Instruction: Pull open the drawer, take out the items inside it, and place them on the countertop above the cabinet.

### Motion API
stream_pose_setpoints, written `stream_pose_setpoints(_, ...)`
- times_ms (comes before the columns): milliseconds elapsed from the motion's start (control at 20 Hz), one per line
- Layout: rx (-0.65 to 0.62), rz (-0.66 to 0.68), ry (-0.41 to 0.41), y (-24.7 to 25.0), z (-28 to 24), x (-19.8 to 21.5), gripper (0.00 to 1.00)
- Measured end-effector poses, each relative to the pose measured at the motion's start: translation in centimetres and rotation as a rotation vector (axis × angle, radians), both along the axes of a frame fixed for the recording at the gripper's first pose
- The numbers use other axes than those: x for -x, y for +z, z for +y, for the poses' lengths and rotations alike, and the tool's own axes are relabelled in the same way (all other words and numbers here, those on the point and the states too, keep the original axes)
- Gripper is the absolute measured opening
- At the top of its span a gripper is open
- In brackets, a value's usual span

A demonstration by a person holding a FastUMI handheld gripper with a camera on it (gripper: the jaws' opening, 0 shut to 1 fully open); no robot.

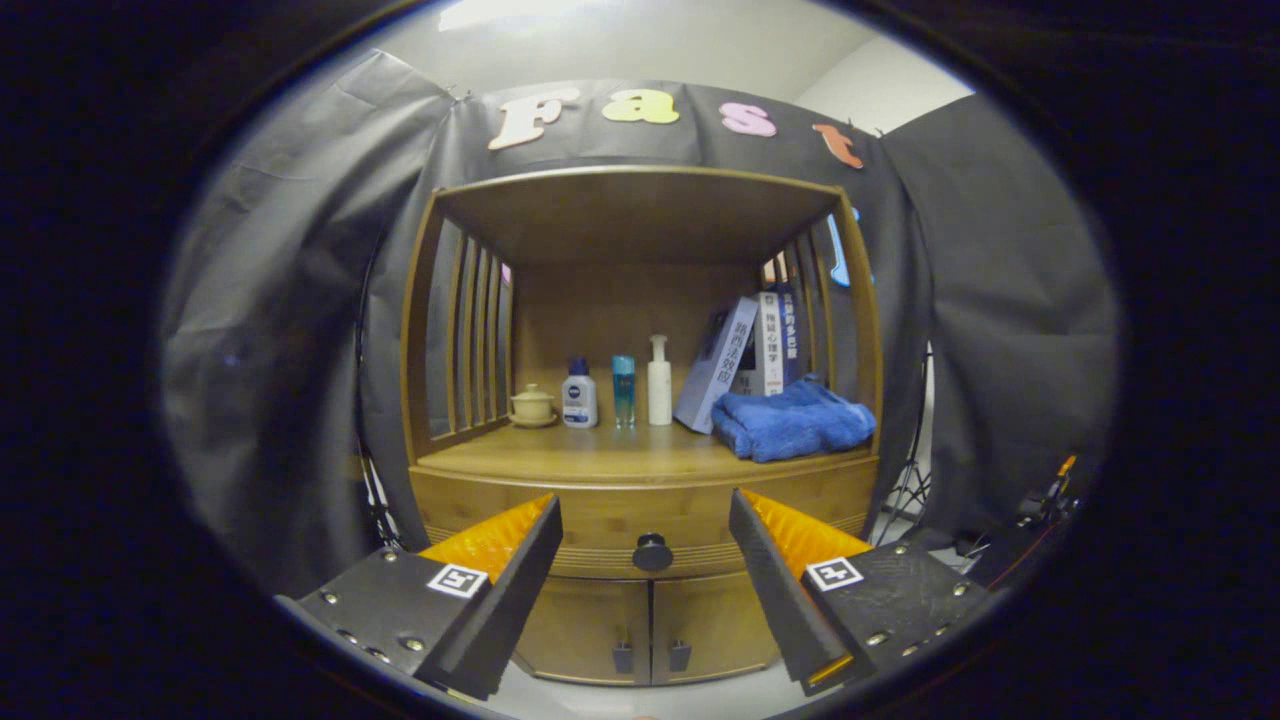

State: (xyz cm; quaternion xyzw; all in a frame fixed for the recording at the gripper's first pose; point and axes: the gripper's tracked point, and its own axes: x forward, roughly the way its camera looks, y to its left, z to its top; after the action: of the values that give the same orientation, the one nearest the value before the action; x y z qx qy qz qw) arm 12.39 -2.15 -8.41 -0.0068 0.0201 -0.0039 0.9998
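While the wooden drawer front (645, 510) stays shut, its round black knob (652, 552) sits beyond the gripper (645, 520), jaws wide, empty. Step: approach. Next: advance toward 12 o'clock, close on knob, pull.

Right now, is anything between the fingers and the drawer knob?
No. In the gripper view the open gripper faces the drawer knob across bare air, not yet touching it.
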Motion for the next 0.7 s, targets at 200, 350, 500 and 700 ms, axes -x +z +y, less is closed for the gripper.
stream_pose_setpoints(200,0.028,0.042,0.041,-4.5,0.7,-4.8,1.00)
stream_pose_setpoints(350,0.078,0.103,0.049,-8.5,0.6,-7.3,1.00)
stream_pose_setpoints(500,0.023,0.150,0.039,-10.6,-0.1,-9.9,0.82)
stream_pose_setpoints(700,-0.036,0.149,0.013,-11.0,-1.0,-11.8,0.58)
